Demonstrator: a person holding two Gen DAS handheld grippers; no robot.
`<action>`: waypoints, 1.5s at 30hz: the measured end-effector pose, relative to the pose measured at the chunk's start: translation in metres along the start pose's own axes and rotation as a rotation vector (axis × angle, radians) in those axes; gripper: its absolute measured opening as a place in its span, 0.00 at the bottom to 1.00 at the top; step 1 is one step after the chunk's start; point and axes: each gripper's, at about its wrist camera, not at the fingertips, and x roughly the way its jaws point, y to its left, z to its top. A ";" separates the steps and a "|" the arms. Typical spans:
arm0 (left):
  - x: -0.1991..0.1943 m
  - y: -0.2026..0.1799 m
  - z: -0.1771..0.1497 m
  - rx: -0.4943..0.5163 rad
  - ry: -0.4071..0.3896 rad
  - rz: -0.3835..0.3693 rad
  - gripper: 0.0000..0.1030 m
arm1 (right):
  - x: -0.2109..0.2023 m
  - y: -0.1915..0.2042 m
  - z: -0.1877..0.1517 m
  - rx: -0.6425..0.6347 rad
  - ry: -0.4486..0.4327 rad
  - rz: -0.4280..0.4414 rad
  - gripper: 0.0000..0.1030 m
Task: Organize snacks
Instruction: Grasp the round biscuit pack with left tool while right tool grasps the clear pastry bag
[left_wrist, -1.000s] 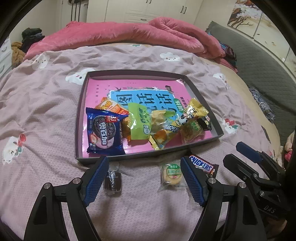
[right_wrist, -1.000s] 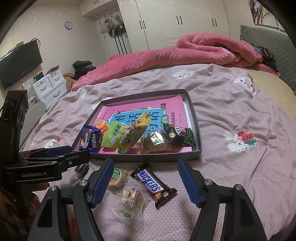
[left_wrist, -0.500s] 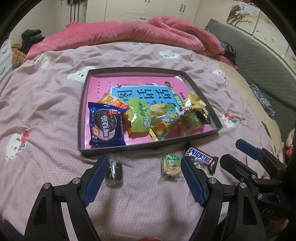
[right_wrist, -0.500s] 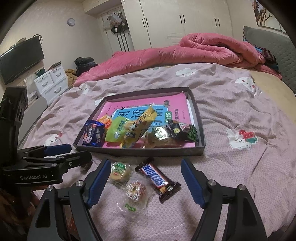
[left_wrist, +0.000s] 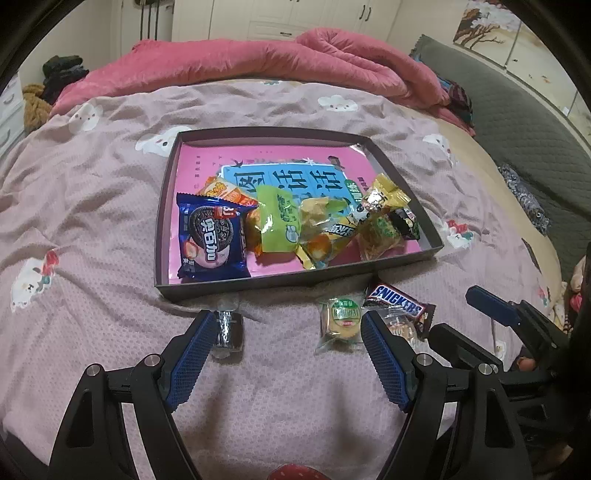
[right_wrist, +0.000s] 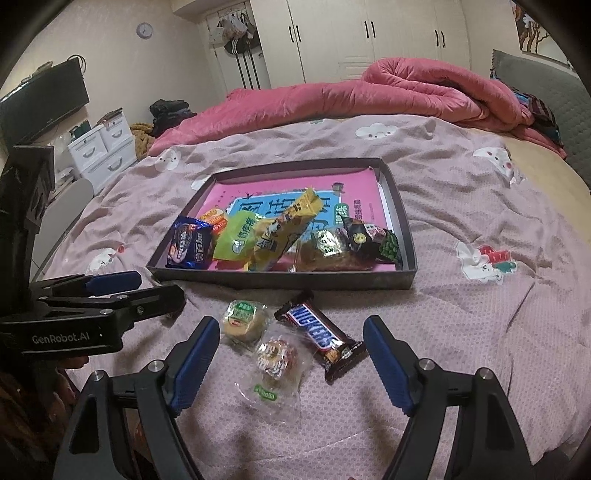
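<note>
A shallow dark tray (left_wrist: 295, 282) sits on a mauve bedspread (left_wrist: 92, 206) printed with small cartoon figures, and most of the snacks lie heaped along its near edge on top of a pink and blue printed sheet (left_wrist: 207, 162): a blue cookie pack (left_wrist: 210, 236) at the left, an orange wrapper (left_wrist: 225, 192) behind it, a green packet (left_wrist: 277, 218), a yellow packet (left_wrist: 332, 229) and a dark packet (left_wrist: 404, 223) at the right. Four snacks lie loose on the bedspread in front of the tray: a Snickers bar (right_wrist: 319, 336), a green-labelled round cake (right_wrist: 243, 319) just left of it, a clear-wrapped pastry (right_wrist: 275, 356) touching both and nearest the camera, and a small dark wrapped sweet (left_wrist: 229, 328) well apart to the left. The left gripper (left_wrist: 286, 352) hangs over the bedspread with its blue-padded jaws wide and nothing between them; the dark sweet lies just beside its left pad and the round cake just inside its right one. The right gripper (right_wrist: 288, 360) has just been opening its jaws, which now stand wide over the pastry and the Snickers bar without pressing on either. A crumpled pink duvet (right_wrist: 369, 96) lies across the far side of the bed
</note>
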 end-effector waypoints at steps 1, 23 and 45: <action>0.001 0.000 0.000 0.000 0.004 0.001 0.79 | 0.000 0.000 -0.001 0.002 0.003 0.000 0.77; 0.018 -0.007 -0.008 0.020 0.061 -0.019 0.79 | 0.022 0.005 -0.018 -0.006 0.131 0.012 0.77; 0.048 -0.022 -0.009 0.064 0.134 -0.031 0.79 | 0.051 0.007 -0.025 -0.021 0.174 0.058 0.48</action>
